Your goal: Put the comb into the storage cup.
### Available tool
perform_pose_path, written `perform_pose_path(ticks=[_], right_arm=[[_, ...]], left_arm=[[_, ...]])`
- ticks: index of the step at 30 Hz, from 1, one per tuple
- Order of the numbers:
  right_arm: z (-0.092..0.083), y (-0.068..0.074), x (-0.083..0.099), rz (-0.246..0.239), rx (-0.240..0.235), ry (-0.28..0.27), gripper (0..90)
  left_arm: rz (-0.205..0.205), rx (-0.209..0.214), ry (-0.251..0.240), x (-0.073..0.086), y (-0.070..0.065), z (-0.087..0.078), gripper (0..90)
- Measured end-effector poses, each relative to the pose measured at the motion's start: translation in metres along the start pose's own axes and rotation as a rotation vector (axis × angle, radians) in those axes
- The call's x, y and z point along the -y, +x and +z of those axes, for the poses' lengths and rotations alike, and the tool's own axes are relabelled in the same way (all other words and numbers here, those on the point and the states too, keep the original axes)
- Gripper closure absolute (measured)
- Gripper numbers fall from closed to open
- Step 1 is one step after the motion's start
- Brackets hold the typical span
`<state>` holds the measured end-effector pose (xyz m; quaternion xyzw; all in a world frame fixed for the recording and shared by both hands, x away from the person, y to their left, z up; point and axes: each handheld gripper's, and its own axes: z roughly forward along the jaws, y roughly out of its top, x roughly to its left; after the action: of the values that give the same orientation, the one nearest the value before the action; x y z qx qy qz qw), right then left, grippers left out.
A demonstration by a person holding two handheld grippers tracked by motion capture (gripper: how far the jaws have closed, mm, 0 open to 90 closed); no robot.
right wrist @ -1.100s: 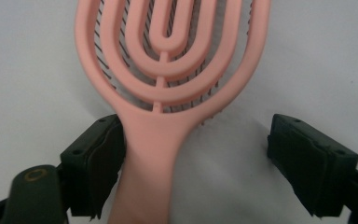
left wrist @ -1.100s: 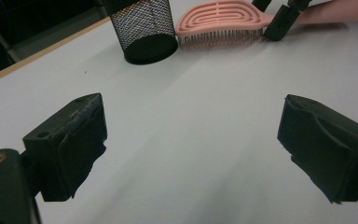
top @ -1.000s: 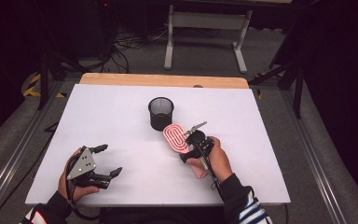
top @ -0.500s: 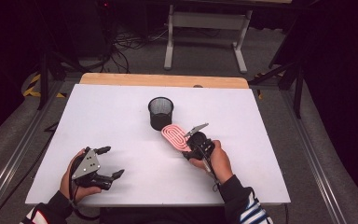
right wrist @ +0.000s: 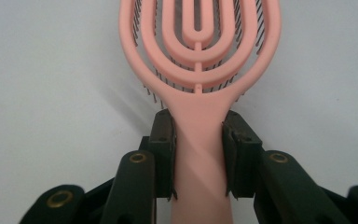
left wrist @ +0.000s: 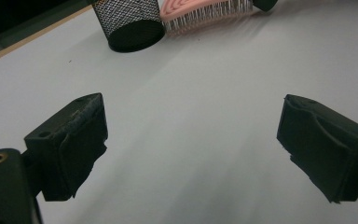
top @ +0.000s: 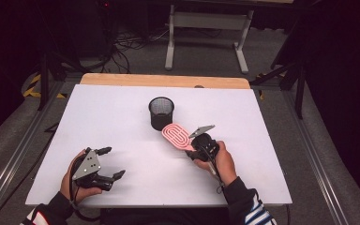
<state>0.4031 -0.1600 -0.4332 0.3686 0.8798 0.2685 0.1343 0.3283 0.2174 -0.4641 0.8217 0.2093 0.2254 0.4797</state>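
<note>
From above, the right gripper (top: 196, 146) sits near the middle of the white table (top: 272, 140), its jaws having just been closing, with the handle of a pink hairbrush (top: 177, 135) between them. The brush head points up and left, ending just beside a black mesh cup (top: 161, 112); what is inside the cup cannot be told from here. At the near left edge of the table, the left gripper (top: 111, 163) rests in the person's hand with its jaws spread wide and nothing between them.

Along the left gripper's own view, its two black pads stand far apart over bare table, touching nothing. The mesh cup (left wrist: 129, 22) and the brush (left wrist: 205, 11), bristles down, lie well beyond them.

Along the right gripper's view, both pads press against the sides of the brush's handle (right wrist: 200, 154), just below the looped pink head.
</note>
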Motion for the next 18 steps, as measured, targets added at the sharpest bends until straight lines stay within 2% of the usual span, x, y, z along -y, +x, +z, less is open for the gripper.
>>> perform_pose_path(ticks=[11,18], right_arm=[[-0.016,-0.001,0.003,0.005,0.002,-0.095,69.1],[-0.025,0.003,0.005,-0.011,0.014,-0.160,69.1]], left_arm=[[-0.012,-0.014,-0.004,0.000,0.001,0.001,9.4],[-0.028,-0.012,-0.019,-0.001,0.002,0.000,9.7]])
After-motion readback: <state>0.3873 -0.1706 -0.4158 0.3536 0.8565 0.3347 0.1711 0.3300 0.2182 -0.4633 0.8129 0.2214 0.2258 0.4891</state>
